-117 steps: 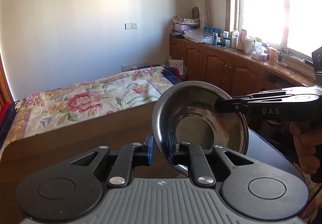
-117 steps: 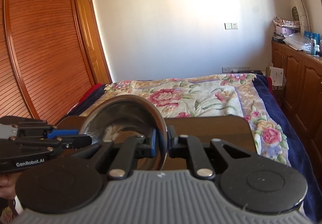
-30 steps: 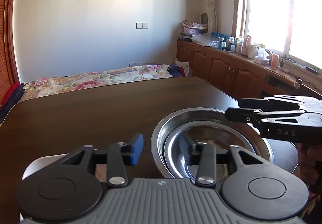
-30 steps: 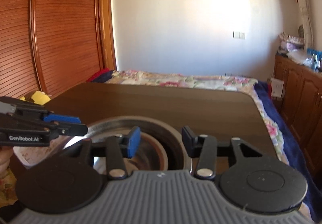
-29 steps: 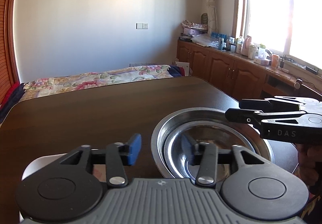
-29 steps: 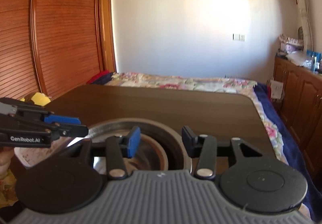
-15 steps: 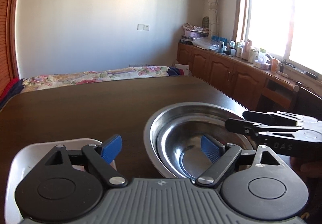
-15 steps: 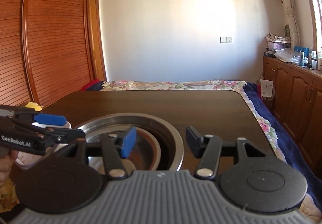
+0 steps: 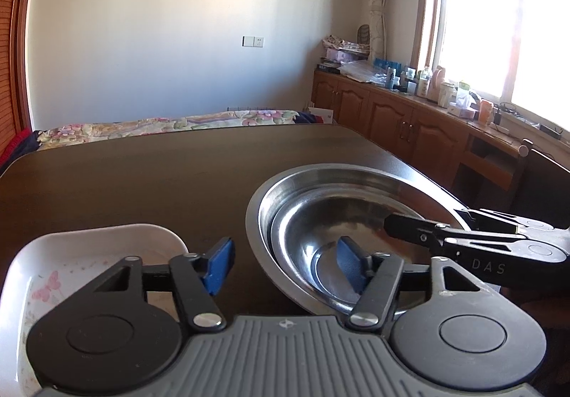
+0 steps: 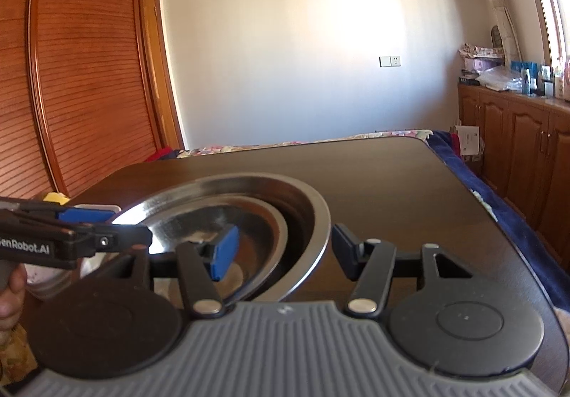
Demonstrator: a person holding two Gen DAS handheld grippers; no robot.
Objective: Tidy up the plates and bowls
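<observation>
- Nesting's basically done: smaller steel bowl (image 9: pixel 342 240) sits inside the big steel bowl (image 9: pixel 270 197).
- left gripper (image 9: pixel 285 263) closing, right gripper (image 10: pixel 285 249) opening; each straddles the rim, no pads pressing.
- Next I'd back both off, then go for the white plate (image 9: pixel 89 254).

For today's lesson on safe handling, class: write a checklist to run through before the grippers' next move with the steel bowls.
1. Small bowl inside large bowl: ok.
2. Stack set down on table: ok.
3. Left gripper off the bowls: not ok, jaws closing astride the rim, pads not touching.
4. Right gripper released: ok, jaws opening astride the rim.
5. White dish apart from stack: ok.
</observation>
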